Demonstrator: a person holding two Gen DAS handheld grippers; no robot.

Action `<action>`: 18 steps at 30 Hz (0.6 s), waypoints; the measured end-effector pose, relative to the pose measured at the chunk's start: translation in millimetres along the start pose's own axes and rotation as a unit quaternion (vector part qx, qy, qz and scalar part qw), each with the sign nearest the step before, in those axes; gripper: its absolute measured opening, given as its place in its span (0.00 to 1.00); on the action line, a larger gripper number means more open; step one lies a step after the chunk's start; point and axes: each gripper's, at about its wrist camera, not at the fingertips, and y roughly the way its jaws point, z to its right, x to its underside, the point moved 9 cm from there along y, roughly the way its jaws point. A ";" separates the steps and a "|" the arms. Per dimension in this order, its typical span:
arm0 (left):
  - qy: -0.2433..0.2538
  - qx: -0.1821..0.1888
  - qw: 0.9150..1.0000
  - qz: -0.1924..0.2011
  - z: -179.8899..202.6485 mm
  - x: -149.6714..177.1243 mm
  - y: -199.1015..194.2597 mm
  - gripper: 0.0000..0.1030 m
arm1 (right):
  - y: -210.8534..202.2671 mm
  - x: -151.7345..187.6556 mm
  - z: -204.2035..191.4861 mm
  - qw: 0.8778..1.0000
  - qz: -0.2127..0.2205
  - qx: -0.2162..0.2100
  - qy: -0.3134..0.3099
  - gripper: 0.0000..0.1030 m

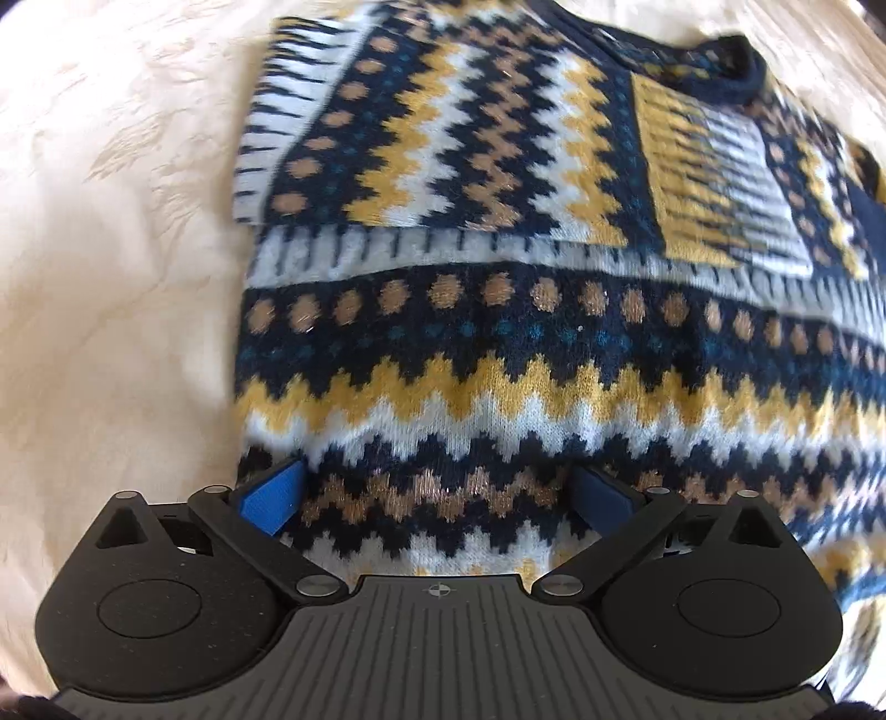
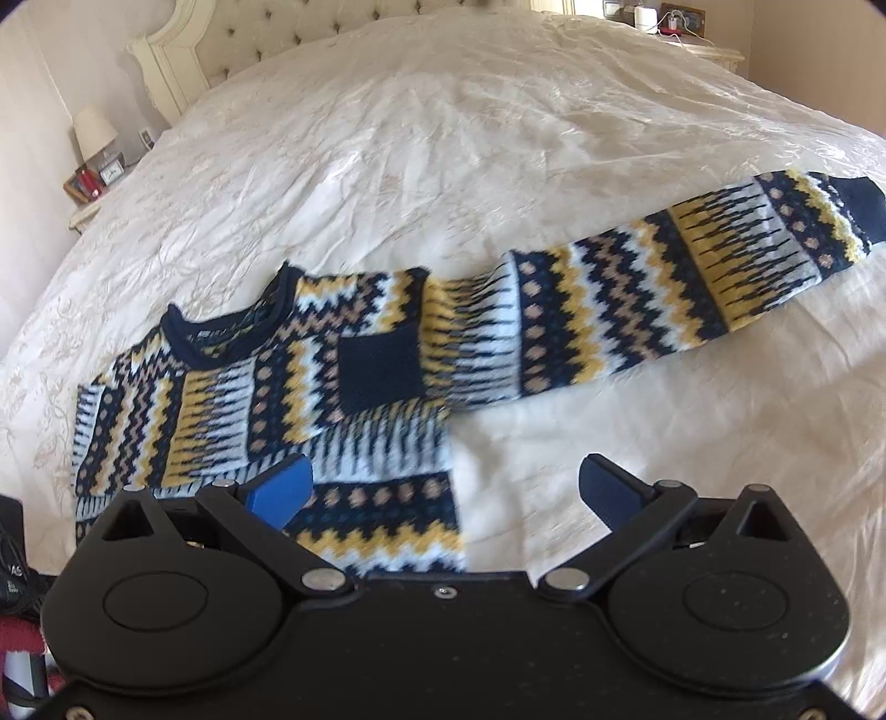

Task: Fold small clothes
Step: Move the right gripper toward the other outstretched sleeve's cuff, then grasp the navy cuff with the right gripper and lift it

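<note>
A navy, yellow, white and tan zigzag-patterned sweater (image 2: 310,382) lies flat on a cream bedspread (image 2: 443,138). Its left sleeve (image 1: 421,127) is folded across the chest. Its right sleeve (image 2: 692,271) stretches out to the right, ending in a navy cuff (image 2: 858,213). The navy collar (image 2: 232,332) points toward the headboard. My left gripper (image 1: 437,493) is open, close above the sweater's lower body, its blue fingers straddling the knit. My right gripper (image 2: 443,487) is open and empty, hovering over the sweater's lower right edge.
A tufted cream headboard (image 2: 232,50) stands at the far end. A nightstand with a lamp (image 2: 94,133) and small frames stands at the left. Another nightstand (image 2: 692,39) stands at the far right. Bare bedspread (image 1: 111,277) lies left of the sweater.
</note>
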 end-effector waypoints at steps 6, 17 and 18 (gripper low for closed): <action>-0.098 0.010 0.994 0.036 18.5 15.9 -51.4 0.79 | -0.5 -34.2 66.3 1.000 0.011 -0.008 0.016 0.99; -0.071 0.025 0.991 0.115 83.7 22.8 -146.9 0.79 | 5.5 -97.5 187.7 0.998 0.031 0.013 0.050 0.99; -0.067 0.028 0.990 0.120 89.9 22.3 -152.2 0.79 | 6.5 -102.2 197.1 0.998 0.031 0.013 0.056 0.99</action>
